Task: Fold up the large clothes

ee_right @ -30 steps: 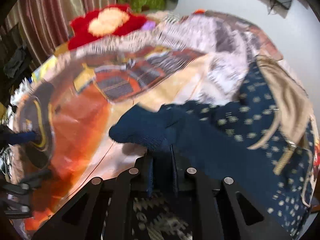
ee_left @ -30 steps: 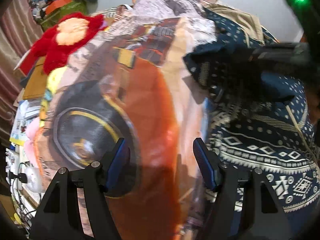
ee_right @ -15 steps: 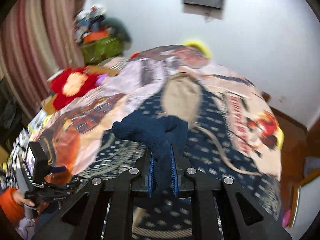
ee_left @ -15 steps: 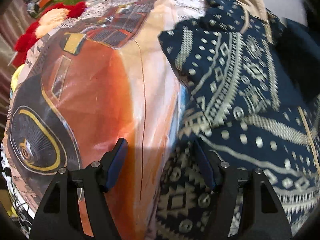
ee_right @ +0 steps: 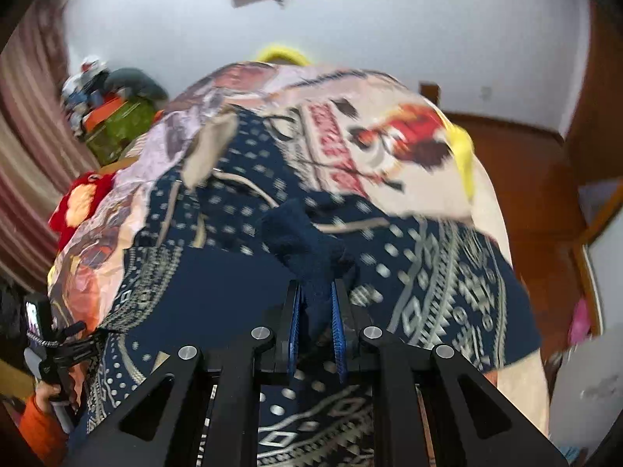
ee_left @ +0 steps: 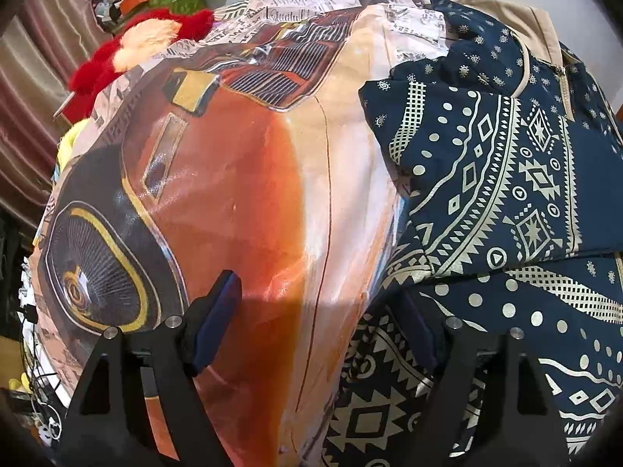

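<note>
Your right gripper (ee_right: 316, 311) has its jaws clamped on a bunched dark-blue fold of the navy patterned garment (ee_left: 506, 179), which lies spread on the bed's car-print sheet (ee_left: 241, 179), on the side away from the red plush toy (ee_left: 128, 54). Risk: the bite is a thick wad near the pad tips, so a fast carry could slip it out or drag the whole garment skewed. Your left gripper (ee_left: 323, 327) hangs at the garment's edge nearest the plush, jaws apart, just been opening, nothing between them; close now and you may pinch sheet along with cloth.
</note>
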{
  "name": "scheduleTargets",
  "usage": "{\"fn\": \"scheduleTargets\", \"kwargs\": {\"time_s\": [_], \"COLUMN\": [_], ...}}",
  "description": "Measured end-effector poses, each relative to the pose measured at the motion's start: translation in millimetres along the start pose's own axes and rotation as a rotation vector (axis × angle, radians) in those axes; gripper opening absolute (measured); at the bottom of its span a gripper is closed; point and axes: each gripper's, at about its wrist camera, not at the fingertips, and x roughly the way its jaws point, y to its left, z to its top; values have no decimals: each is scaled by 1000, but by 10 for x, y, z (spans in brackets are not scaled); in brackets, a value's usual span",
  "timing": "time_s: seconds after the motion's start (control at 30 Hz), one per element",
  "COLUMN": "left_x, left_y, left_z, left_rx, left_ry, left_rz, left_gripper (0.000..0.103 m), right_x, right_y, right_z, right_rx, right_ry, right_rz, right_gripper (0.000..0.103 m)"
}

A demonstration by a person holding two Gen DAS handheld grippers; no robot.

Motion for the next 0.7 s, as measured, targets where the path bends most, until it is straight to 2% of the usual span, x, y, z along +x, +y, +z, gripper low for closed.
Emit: {"fn": "scheduleTargets", "kwargs": {"time_s": [0.23, 0.33, 0.43, 0.5, 0.57, 0.7], "left_x": [-19, -81, -173, -273, -410, -717], "left_y": [-91, -102, -117, -128, -140, -206], "left_z": [-48, -82, -122, -146, -141, -43], "left_rx": [42, 63, 111, 149, 186, 226], "left_ry": [-6, -4, -13, -25, -48, -109], "left_rz": [36, 42, 60, 76, 77, 46], "left_gripper": [80, 80, 79, 79, 79, 79], "right_x": [94, 96, 13, -93, -210, -408], "right_y": [-279, -364, -429, -461, -481, -546], "right_z": [-264, -323, -347, -352, -338, -272], "right_rx": [70, 103, 101, 95, 84, 74], "right_ry": [83, 123, 119, 92, 48, 0], "right_rz": [-5, -13, -20, -34, -47, -64], "right_gripper": [13, 18, 28, 49, 59, 65]}}
